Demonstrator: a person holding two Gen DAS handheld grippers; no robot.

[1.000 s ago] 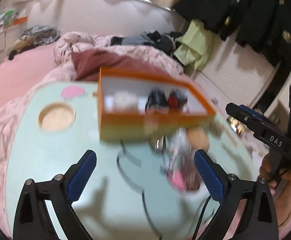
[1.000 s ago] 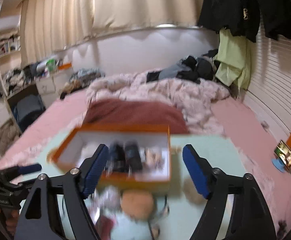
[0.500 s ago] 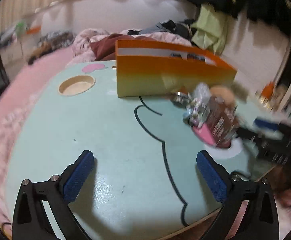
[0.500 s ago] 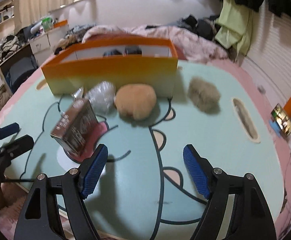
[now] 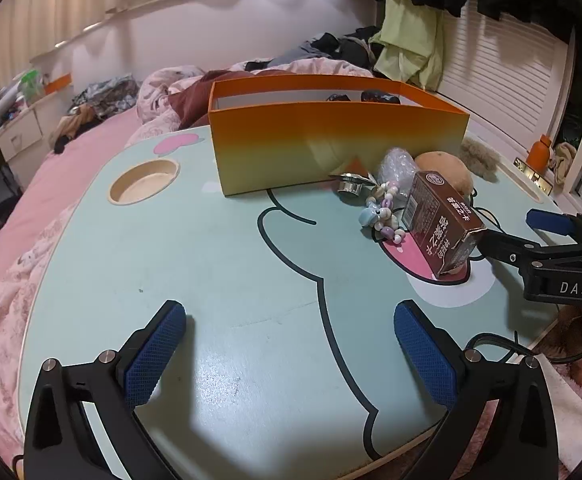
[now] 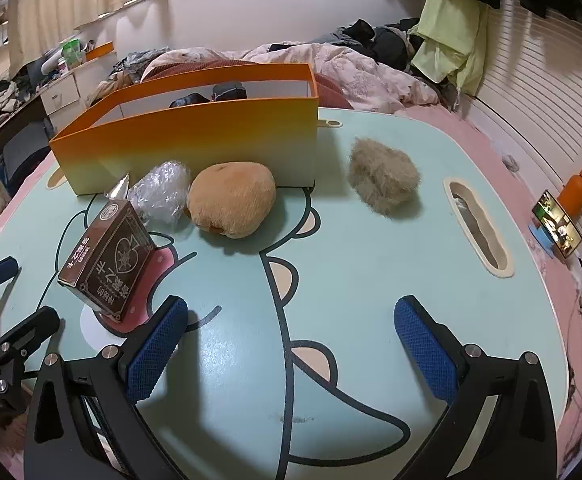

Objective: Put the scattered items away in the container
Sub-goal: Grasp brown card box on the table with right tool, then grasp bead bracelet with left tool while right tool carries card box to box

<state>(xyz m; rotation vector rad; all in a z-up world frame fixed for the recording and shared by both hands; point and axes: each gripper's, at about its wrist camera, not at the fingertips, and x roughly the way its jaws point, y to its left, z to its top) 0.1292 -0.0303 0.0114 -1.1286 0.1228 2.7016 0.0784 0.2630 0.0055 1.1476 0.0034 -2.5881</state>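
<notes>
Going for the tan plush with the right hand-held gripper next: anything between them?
Nothing visible. Bare table lies between the open right hand-held gripper and the plush; the brown box sits off to its left.

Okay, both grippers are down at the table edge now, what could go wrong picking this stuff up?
The brown card box stands tilted beside the right gripper, whose jaws have just been opening with nothing between them; a nudge might topple it. The bead charm and metal piece lie small and tangled-looking, so they may slip. The orange container looks light and could slide.
</notes>
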